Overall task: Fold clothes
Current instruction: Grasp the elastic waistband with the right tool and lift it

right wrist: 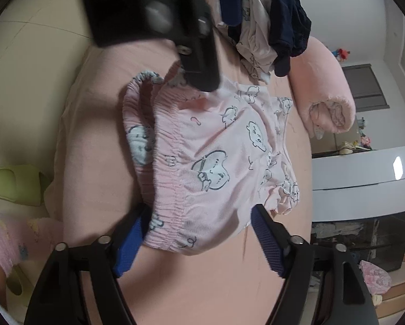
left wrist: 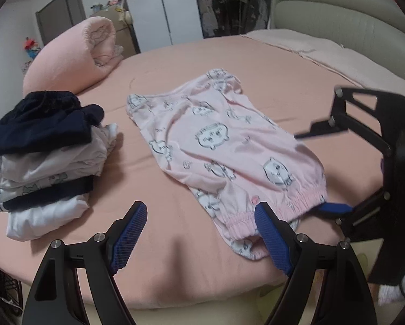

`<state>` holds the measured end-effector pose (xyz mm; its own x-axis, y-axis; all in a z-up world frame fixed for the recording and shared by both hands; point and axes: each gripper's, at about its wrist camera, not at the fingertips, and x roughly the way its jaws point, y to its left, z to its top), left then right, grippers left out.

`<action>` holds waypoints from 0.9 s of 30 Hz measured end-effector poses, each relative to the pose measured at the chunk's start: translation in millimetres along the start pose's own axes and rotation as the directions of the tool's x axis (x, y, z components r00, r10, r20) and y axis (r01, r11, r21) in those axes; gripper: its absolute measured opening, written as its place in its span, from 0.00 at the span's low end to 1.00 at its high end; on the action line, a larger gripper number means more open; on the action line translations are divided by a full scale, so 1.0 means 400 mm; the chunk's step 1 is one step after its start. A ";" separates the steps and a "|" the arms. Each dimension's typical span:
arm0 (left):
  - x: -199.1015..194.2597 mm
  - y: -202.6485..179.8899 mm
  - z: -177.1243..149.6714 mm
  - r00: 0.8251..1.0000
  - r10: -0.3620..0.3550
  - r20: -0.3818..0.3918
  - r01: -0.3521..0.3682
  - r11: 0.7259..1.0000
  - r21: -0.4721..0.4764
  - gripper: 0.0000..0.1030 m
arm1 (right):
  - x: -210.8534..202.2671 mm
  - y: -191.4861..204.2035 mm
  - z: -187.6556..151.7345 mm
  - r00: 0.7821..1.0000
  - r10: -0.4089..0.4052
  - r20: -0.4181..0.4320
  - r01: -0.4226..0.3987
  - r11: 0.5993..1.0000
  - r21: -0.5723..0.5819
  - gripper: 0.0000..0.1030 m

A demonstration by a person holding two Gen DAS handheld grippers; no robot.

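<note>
From the left wrist camera I see a bed [left wrist: 175, 270] with a smooth peach-pink sheet, and behind it a white wardrobe [left wrist: 159, 8], a grey padded headboard [left wrist: 337, 13] and a rolled pink blanket [left wrist: 72, 57], thick and soft. The left gripper [left wrist: 199, 227] has its blue ribbed fingers [left wrist: 129, 233] wide apart, with nothing pressed between them; only bare sheet lies in the gap. The pink pyjama shorts [left wrist: 216, 140], thin cotton with printed cartoon animals, lie flat beyond the fingers, and their gathered elastic waistband [left wrist: 278, 208] touches the right-side finger. To the left of the fingers stands a stack of folded clothes [left wrist: 45, 157], white, grey and dark navy. The right gripper [left wrist: 335, 208] is at the right side, one blue pad at the waistband. From the right wrist camera I see the same sheet, a cream floor [right wrist: 26, 81] with a green slipper [right wrist: 15, 184], and a white cabinet [right wrist: 362, 173]. The right gripper [right wrist: 202, 233] is spread also; the waistband [right wrist: 172, 189] of the shorts [right wrist: 229, 149] lies between the fingers [right wrist: 126, 243], over the left one, but I see no pad pressing on it. The dark body of the left gripper [right wrist: 175, 21] is beyond the shorts.
</note>
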<state>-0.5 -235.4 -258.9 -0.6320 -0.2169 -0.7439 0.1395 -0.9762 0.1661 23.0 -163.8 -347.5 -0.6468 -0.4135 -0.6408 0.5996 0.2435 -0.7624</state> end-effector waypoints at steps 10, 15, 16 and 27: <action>-0.011 -0.015 -0.011 0.999 0.045 0.023 -0.047 0.994 0.095 0.79 | 0.000 0.041 0.004 0.990 -0.138 0.042 0.140 0.989 -0.056 0.82; -0.035 -0.014 -0.014 0.996 0.057 0.075 -0.065 0.993 0.102 0.79 | -0.011 0.048 -0.002 0.989 -0.144 0.044 0.146 0.989 -0.035 0.78; -0.041 -0.013 -0.017 0.995 0.055 0.086 -0.063 0.993 0.103 0.79 | -0.010 0.050 0.001 0.990 -0.138 0.039 0.140 0.989 -0.048 0.73; -0.064 -0.044 -0.089 0.985 0.104 0.134 -0.139 0.949 0.284 0.79 | -0.035 0.063 0.026 0.988 -0.147 0.052 0.154 0.968 -0.200 0.27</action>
<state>40.4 -212.8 -265.6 -0.7109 -0.3149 -0.6289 0.0037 -0.8958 0.4444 51.9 -161.0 -356.8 -0.7023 -0.4898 -0.5166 0.3861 0.3476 -0.8545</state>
